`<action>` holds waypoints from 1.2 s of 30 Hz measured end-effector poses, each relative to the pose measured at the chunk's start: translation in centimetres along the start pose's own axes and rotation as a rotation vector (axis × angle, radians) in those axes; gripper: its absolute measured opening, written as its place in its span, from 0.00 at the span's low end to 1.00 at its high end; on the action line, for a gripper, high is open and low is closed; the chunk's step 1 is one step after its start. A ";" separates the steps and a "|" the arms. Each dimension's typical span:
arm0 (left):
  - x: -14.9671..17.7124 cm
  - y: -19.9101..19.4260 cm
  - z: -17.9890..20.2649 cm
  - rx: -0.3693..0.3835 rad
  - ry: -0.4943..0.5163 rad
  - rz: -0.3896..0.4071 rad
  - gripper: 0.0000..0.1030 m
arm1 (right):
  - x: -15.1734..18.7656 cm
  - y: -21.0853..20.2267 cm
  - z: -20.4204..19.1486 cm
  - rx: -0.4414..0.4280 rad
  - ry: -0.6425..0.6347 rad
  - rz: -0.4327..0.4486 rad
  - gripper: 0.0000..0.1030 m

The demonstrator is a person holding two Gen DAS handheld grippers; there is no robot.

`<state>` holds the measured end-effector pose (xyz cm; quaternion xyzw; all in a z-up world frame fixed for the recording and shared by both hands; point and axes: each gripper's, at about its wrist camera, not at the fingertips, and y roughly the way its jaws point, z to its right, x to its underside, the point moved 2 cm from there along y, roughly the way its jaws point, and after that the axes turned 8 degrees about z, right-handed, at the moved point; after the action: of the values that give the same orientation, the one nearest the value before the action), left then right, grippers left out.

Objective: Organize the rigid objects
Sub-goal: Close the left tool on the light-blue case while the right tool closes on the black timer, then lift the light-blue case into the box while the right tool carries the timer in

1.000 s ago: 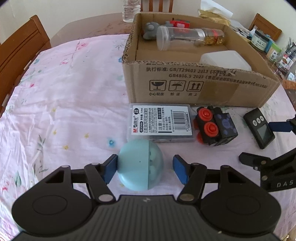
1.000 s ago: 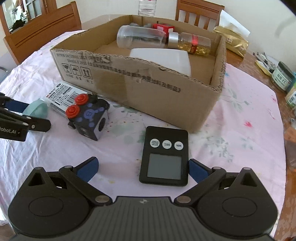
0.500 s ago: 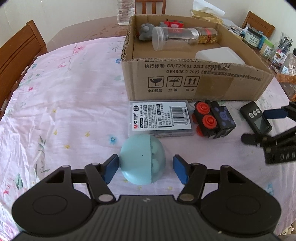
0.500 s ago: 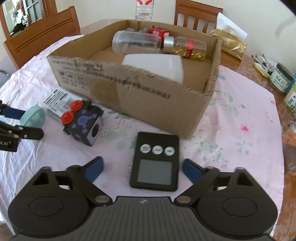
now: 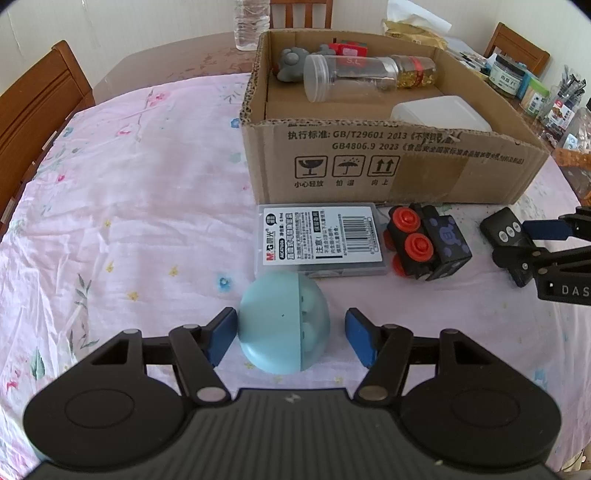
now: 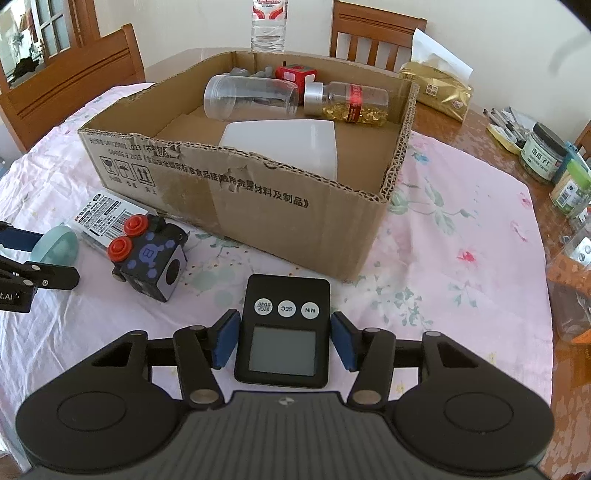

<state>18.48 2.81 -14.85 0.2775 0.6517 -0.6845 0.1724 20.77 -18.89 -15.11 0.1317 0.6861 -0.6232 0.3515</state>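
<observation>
The right gripper (image 6: 282, 341) is closing on the timer (image 6: 284, 330), which lies flat before the box (image 6: 258, 199); squeeze both side edges squarely. The left gripper (image 5: 291, 338) straddles the blue capsule (image 5: 282, 321), left pad touching, right pad clear.

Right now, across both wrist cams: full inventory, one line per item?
cardboard box: 1, brown, table centre
clear jar: 1, lying in box
capsule bottle: 1, gold contents, in box
white tub: 1, in box
grey toy: 1, box far corner
red item: 1, box far side
labelled case: 1, white label, before box
toy block: 1, black, red buttons, beside case
timer: 1, black, on cloth
ball: 1, light blue, on cloth
water bottle: 1, clear, behind box
tablecloth: 1, pink floral
left gripper: open around ball
right gripper: jaws closing, timer between
</observation>
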 end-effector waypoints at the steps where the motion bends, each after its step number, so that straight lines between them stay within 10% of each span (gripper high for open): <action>1: 0.0 0.0 0.0 0.001 0.002 0.001 0.62 | 0.0 0.0 0.0 0.003 0.004 0.001 0.59; 36: -1.6 -2.3 -0.4 0.068 0.113 -0.013 0.50 | -1.2 -2.1 0.2 -0.003 -0.020 -0.011 0.56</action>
<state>18.42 3.20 -12.02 0.3170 0.6387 -0.6905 0.1216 20.36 -19.15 -12.75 0.1213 0.6841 -0.6254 0.3550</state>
